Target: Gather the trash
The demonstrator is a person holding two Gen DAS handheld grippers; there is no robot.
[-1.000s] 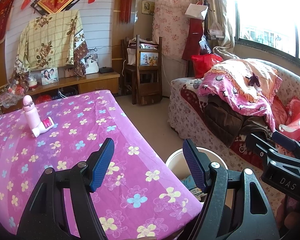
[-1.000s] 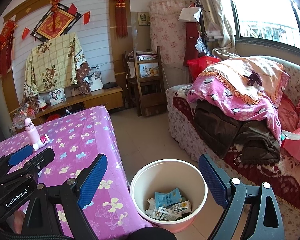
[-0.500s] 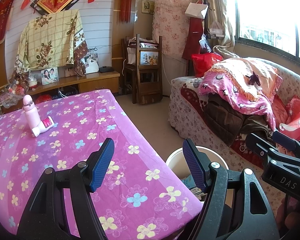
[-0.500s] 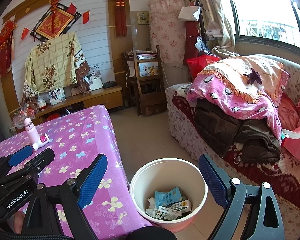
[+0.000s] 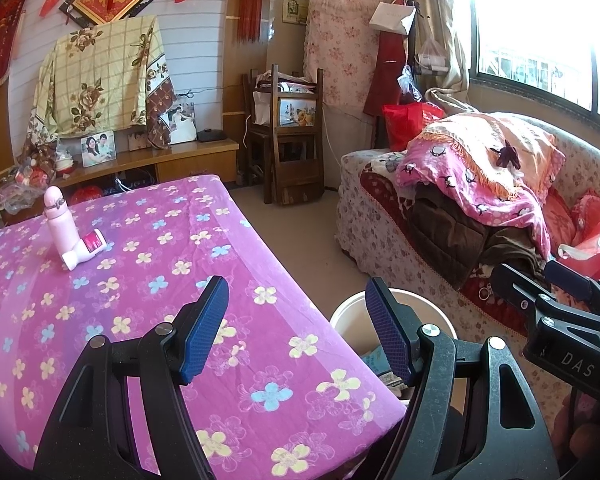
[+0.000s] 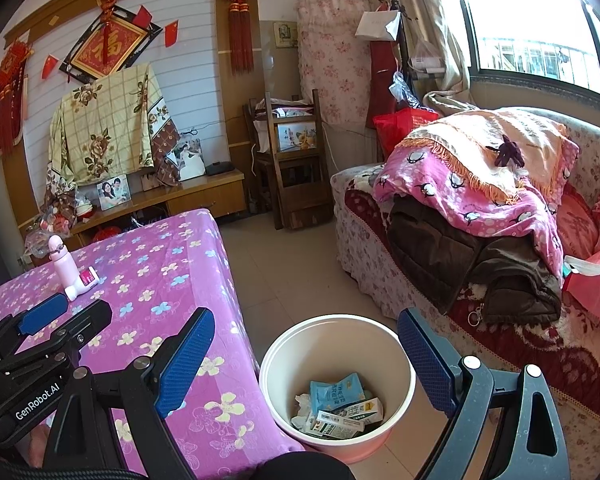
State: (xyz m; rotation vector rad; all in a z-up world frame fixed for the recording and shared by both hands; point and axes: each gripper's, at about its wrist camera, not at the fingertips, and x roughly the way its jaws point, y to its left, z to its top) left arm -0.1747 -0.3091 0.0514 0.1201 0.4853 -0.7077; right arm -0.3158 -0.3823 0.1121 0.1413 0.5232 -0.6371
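Observation:
A white bin [image 6: 404, 354] stands on the floor beside the table's corner; its rim also shows in the left wrist view [image 5: 428, 304]. Inside lie a blue snack packet [image 6: 334, 392], small cartons [image 6: 342, 420] and crumpled tissue [image 6: 302, 402]. My left gripper [image 5: 296, 324] is open and empty above the table's near corner. My right gripper [image 6: 306, 356] is open and empty above the bin. Each gripper shows at the edge of the other's view.
The table has a purple flowered cloth [image 5: 160, 264]. A pink bottle [image 5: 56, 220] stands on it at the far left with a pink-and-white tube [image 5: 86, 248] lying against it. A sofa piled with blankets [image 6: 480, 200] is on the right. A wooden chair [image 5: 292, 136] stands behind.

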